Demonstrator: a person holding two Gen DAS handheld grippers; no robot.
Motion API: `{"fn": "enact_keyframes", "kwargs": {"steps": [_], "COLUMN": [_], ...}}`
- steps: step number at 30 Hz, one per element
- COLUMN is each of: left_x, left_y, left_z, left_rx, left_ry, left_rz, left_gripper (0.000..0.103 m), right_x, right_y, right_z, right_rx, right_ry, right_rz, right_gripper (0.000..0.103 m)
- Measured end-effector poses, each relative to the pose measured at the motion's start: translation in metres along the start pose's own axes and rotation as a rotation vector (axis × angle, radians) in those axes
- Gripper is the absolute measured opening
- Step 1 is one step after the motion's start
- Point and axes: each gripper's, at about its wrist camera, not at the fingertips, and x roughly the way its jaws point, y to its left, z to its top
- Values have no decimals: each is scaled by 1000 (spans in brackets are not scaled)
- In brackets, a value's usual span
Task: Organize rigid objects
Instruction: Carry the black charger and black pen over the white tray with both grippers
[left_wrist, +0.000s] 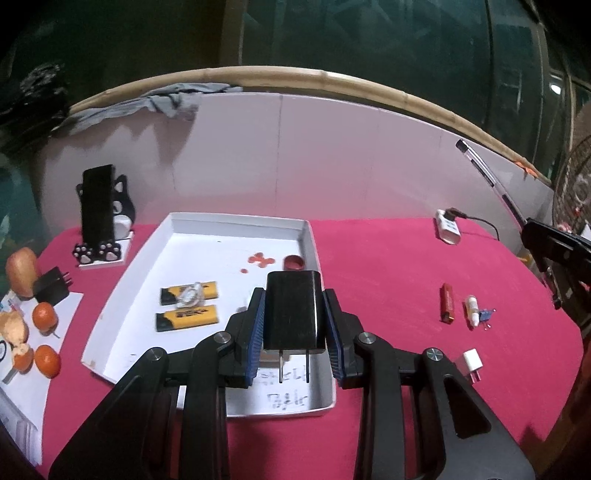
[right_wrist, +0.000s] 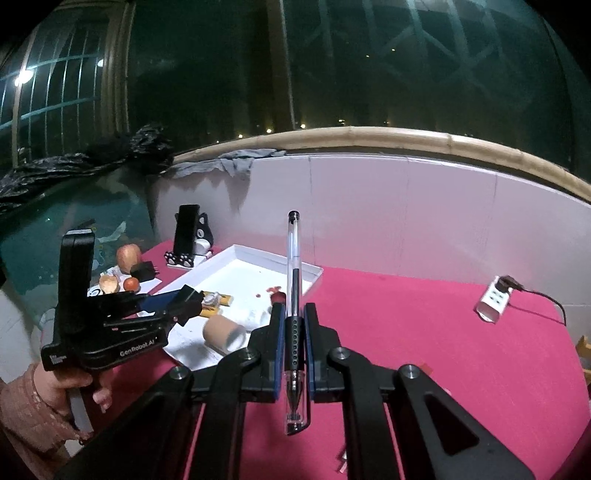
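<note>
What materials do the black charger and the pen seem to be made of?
Black charger, gripped in the left claw: probably glossy moulded plastic, since its rounded body shows soft reflections; the two prongs look like bare metal.
Pen, gripped in the right claw: clear hard plastic barrel, as the ink tube shows through; the dotted black grip may be rubber.

Dim night lighting, fisheye-warped edges, slight blur

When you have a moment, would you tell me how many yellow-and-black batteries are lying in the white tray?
2: one battery lies under a small clear item, the other battery just in front of it, both in the white tray's left half. None seems hidden.
</note>
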Motion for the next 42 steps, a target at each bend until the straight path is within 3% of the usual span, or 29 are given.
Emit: {"fn": "enact_keyframes", "kwargs": {"steps": [26,35,42], "left_x": [-18,-13,5], "left_y": [81,106,117], "left_z": [-9,16,29], "left_rx": [-143,-125,-115], "left_ry": [-25,-47,-20], "left_rz": [88,152,167], "left_gripper": [29,29,29], "right_x": [45,76,97], "right_y": [67,73,69], "right_z": [35,40,46], "right_rx": [-74,-29,5], "right_ry": [23,60,94], "right_rz": [109,135,133], "right_gripper": [8,8,8]}}
